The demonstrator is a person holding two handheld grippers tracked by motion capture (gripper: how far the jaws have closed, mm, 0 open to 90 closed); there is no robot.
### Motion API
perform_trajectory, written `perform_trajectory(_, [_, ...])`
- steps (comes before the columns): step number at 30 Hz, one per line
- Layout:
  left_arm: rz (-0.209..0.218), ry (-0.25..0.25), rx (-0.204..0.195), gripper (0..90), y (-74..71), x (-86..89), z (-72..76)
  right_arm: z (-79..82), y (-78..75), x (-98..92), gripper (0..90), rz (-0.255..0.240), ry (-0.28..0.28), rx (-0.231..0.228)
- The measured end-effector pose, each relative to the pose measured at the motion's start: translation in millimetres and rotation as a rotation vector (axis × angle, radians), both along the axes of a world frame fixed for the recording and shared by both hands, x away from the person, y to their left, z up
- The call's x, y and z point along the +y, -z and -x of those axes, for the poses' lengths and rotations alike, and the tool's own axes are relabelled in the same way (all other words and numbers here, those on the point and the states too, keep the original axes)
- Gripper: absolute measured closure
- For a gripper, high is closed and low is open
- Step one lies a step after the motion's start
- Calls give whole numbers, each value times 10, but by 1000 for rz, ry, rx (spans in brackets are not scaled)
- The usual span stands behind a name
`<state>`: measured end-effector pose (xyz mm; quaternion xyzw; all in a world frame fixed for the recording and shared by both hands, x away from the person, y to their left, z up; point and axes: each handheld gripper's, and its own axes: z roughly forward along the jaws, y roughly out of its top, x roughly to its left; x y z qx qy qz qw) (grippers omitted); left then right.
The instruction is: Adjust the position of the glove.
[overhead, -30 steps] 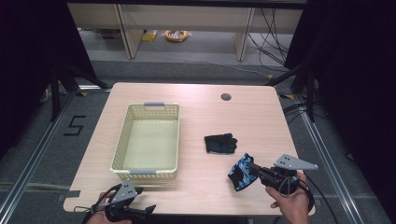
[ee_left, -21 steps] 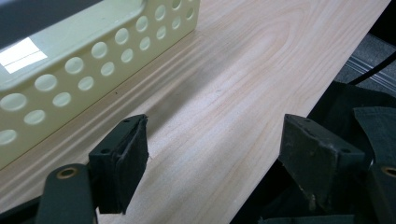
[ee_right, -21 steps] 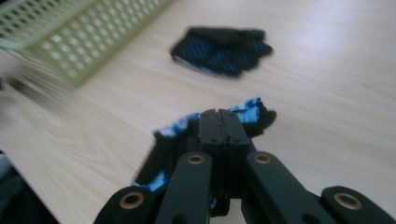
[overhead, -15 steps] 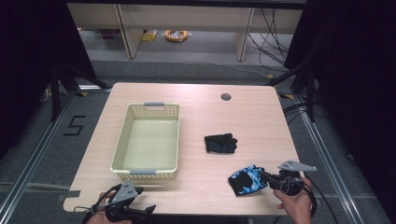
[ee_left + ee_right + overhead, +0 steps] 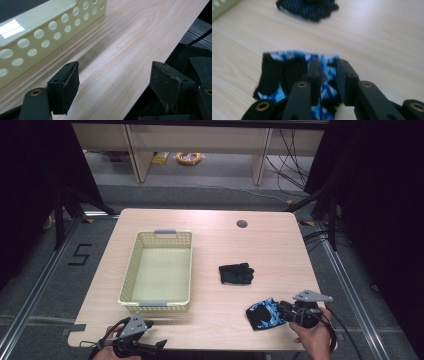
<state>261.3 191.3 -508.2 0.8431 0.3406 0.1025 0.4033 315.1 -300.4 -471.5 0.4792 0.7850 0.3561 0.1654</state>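
Note:
A blue patterned glove [image 5: 265, 315] lies flat on the table near the front right edge. My right gripper [image 5: 285, 312] is at its right end, low over the wood. In the right gripper view its jaws [image 5: 328, 62] stand a little apart over the blue glove [image 5: 287, 72]; they have just been opening, and a strip of the fabric lies loose in the gap. A black glove [image 5: 236, 273] rests farther in, at the table's middle. My left gripper [image 5: 160, 345] is open and holds nothing at the front left edge, beside the basket [image 5: 37, 32].
The pale yellow perforated basket [image 5: 131, 275] stands left of centre with nothing in it. A round cable hole [image 5: 242, 224] sits at the far side of the wooden table [image 5: 270, 235]. Dark floor and cables surround the table.
The right gripper came down toward the front edge with the blue glove, which now lies on the table. Its jaws have parted. The left gripper has not moved.

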Motion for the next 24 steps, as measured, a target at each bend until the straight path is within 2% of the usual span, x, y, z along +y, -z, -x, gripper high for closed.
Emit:
perform_trajectory(1, [-19,0,2,231,0,9,-10,-19,-27,22,732,8,-7,-32])
perform_trajectory(2, [-22,-3,-5,231,-3,10,-12,-59,-76,82,704,0,-14,-35])
perform_trajectory(4, [-19,8,-20,232,-4,13,-20,-127,-108,162,700,17,-23,-57])
perform_trajectory(5, [-25,11,-18,232,-8,19,-19,-167,-122,196,691,24,-40,-50])
perform_trajectory(6, [-19,7,-10,232,-7,18,-14,-282,-146,337,688,30,-59,-40])
perform_trajectory(7, [-17,4,-7,232,-8,18,-14,-282,-146,337,688,30,-59,-40])
perform_trajectory(8, [-15,3,-7,232,-10,20,-14,-316,-137,393,687,31,-59,-47])
perform_trajectory(9, [-5,3,-9,232,-8,18,-13,-449,-140,513,687,48,-97,-59])
perform_trajectory(10, [-5,3,-9,232,-8,18,-13,-449,-140,513,687,48,-97,-59])
perform_trajectory(12, [-5,3,-10,232,-9,21,-16,-511,-142,623,687,45,-99,-38])
perform_trajectory(13, [-21,13,-11,232,-16,33,-21,-575,-147,666,687,55,-125,-37])
perform_trajectory(14, [-29,11,-20,232,-16,34,-25,-641,-149,748,679,60,-124,-35])
perform_trajectory(15, [-33,16,-23,232,-16,37,-26,-641,-149,748,679,60,-124,-35])
perform_trajectory(16, [-20,-1,-4,231,-9,26,-12,-695,-155,815,670,58,-120,-15])
perform_trajectory(18, [-18,-4,-4,231,-11,25,-13,-740,-141,837,665,71,-128,-27])
perform_trajectory(20, [-30,15,-22,231,-18,37,-24,-828,-121,906,665,68,-117,-2])
perform_trajectory(22, [-33,16,-21,231,-16,40,-27,-899,-91,940,660,83,-127,-10])
perform_trajectory(23, [-20,8,0,231,-14,34,-16,-926,-79,951,658,88,-124,-10])
perform_trajectory(24, [-9,-1,1,231,-9,26,-14,-976,-61,975,649,73,-105,9])
